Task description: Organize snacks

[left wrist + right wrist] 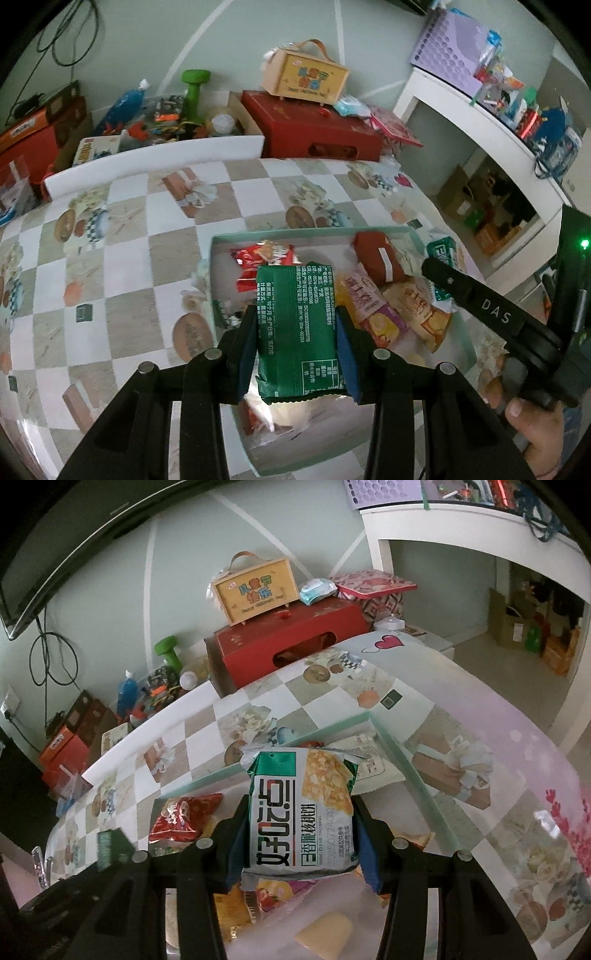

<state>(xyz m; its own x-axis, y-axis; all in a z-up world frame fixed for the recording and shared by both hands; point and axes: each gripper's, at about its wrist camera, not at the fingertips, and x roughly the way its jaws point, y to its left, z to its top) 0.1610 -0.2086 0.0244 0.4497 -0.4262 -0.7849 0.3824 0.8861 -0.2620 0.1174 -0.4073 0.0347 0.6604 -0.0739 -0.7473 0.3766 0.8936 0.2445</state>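
My left gripper [297,325] is shut on a green snack packet [299,332], back side up, held above the pale green snack box [280,233]. The box holds a red packet [264,258], a brown packet [376,258] and orange-and-purple biscuit packets [373,306]. My right gripper [299,812] is shut on a white-and-green biscuit packet [303,808], held over the same box [391,738]. A red packet [181,818] and a yellow piece [325,932] lie in the box below. The right gripper's body [491,314] shows at the right of the left wrist view.
The box stands on a checkered tablecloth [129,229]. Behind the table are a red carton [310,129] with a wooden case [306,75] on it, a green dumbbell [194,92] and toy clutter. A white shelf unit [480,122] stands at the right.
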